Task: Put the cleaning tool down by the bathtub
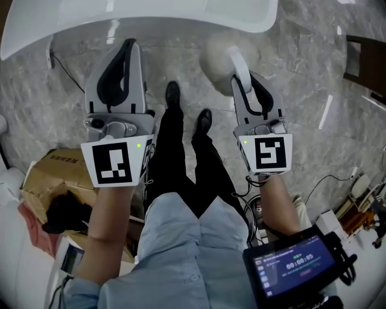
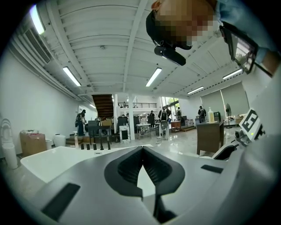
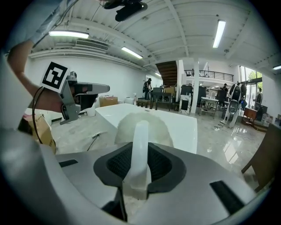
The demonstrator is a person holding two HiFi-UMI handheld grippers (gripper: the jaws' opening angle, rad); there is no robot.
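A: What lay underfoot?
B: A grey marble floor (image 1: 301, 72), with one white bathtub (image 1: 151, 18) along its far side.
A: What was held?
B: One cleaning tool (image 1: 220, 57), its handle clenched in the right gripper (image 1: 248, 81), its round head above the floor near the bathtub. The left gripper (image 1: 123, 48) was closed on nothing.

Site type: a large open workshop hall; I stand in a mock bathroom corner of it.
Ceiling: white ribbed ceiling (image 2: 101, 26) with long fluorescent strip lights (image 2: 153, 77).
Structure: dark staircase (image 2: 104, 105) and railed mezzanine (image 3: 202, 74) at the far end.
Floor: glossy grey marble-pattern floor (image 1: 72, 90) under my feet.
Fixture: white glossy bathtub (image 1: 151, 18) standing free on that floor.
Background: worktables (image 2: 145, 127) with people standing about; brown cardboard box (image 1: 54, 175) to my left.
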